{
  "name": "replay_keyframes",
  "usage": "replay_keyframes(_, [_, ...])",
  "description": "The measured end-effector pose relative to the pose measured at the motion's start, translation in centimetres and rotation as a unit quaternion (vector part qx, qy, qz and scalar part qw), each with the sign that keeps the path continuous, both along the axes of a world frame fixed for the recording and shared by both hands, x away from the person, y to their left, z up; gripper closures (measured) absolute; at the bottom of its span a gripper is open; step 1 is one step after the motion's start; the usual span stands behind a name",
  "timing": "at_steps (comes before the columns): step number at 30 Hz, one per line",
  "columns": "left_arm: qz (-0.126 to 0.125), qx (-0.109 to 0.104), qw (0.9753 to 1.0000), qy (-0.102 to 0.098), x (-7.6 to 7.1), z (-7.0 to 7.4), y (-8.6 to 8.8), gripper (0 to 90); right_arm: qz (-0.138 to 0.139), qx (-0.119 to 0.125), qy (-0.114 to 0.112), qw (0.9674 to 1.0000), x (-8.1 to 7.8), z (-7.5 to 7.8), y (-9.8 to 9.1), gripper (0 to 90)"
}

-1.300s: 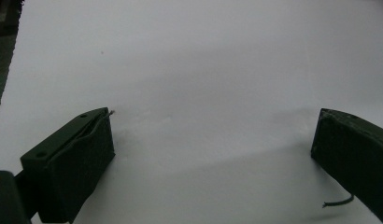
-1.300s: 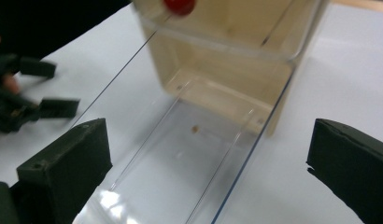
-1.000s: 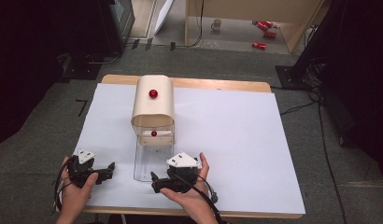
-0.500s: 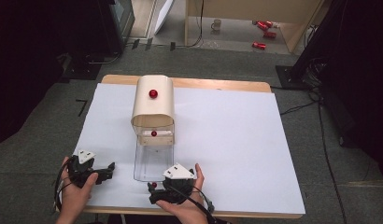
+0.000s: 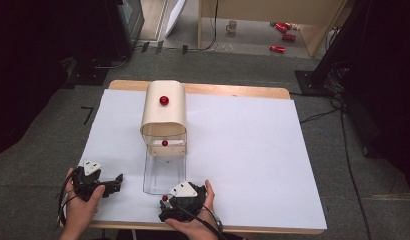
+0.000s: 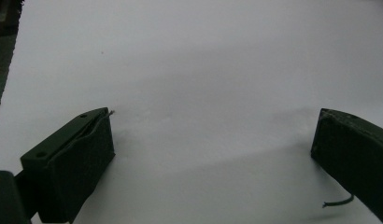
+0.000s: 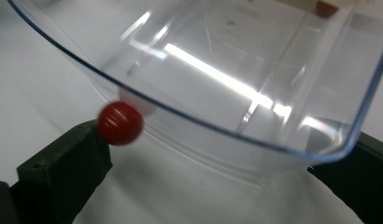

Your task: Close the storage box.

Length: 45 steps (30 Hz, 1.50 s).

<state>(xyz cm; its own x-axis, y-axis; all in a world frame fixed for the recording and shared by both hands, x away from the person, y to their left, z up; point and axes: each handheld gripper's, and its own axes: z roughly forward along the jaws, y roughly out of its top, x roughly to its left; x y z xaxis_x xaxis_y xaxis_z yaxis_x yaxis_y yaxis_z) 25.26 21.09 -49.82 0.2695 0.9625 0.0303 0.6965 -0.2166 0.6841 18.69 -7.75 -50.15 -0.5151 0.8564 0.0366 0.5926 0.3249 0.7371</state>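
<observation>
A cream round-topped box [image 5: 163,116] with a red knob [image 5: 164,100] on top stands at mid-table. A clear plastic drawer [image 5: 164,172] sticks out of its front toward me. The drawer's rounded front rim [image 7: 236,121] lies close before my right gripper [image 7: 217,158], whose jaws stand wide apart. A small red ball knob [image 7: 119,122] touches the tip of that gripper's left jaw, and it also shows at the drawer's front [image 5: 164,198]. My right gripper [image 5: 174,199] is at the drawer's near end. At the near left my left gripper [image 5: 115,184] is open over bare white sheet [image 6: 203,70].
A second small red knob [image 5: 164,143] shows inside the box's mouth. The white sheet [image 5: 253,150] covers the wooden table [image 5: 233,90]. Dark floor, cables and a shelf with red cans [image 5: 278,48] lie beyond the far edge.
My right gripper has drawn back toward the near table edge and a little left, ending at the drawer's front. The left gripper and the box have stayed put.
</observation>
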Motion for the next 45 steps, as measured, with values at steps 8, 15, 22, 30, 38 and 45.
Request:
replay_keyframes(8, [0.000,0.000,1.0000,0.000,0.0,0.0,0.0,0.0,-0.004,-0.007,-0.001,1.0000,-0.2,-0.2,-0.1,6.9])
replay_keyframes(15, [0.000,0.000,1.0000,0.000,0.0,0.0,0.0,0.0,-0.011,-0.001,-0.016,0.9998,-0.2,0.3,-0.4,12.9])
replay_keyframes(22, [0.000,0.000,1.0000,0.000,0.0,0.0,0.0,0.0,-0.016,0.014,-0.028,0.9994,0.2,1.5,-0.8,13.8])
replay_keyframes(30, [0.000,0.000,1.0000,0.000,0.0,0.0,0.0,0.0,-0.025,0.021,-0.048,0.9983,1.9,2.8,-0.6,14.2])
replay_keyframes(38, [0.000,0.000,1.0000,0.000,0.0,0.0,0.0,0.0,-0.036,0.029,-0.045,0.9979,3.7,3.0,-0.6,14.2])
replay_keyframes(45, [0.000,0.000,1.0000,0.000,0.0,0.0,0.0,0.0,-0.047,0.030,-0.034,0.9979,5.5,2.7,-0.4,13.1])
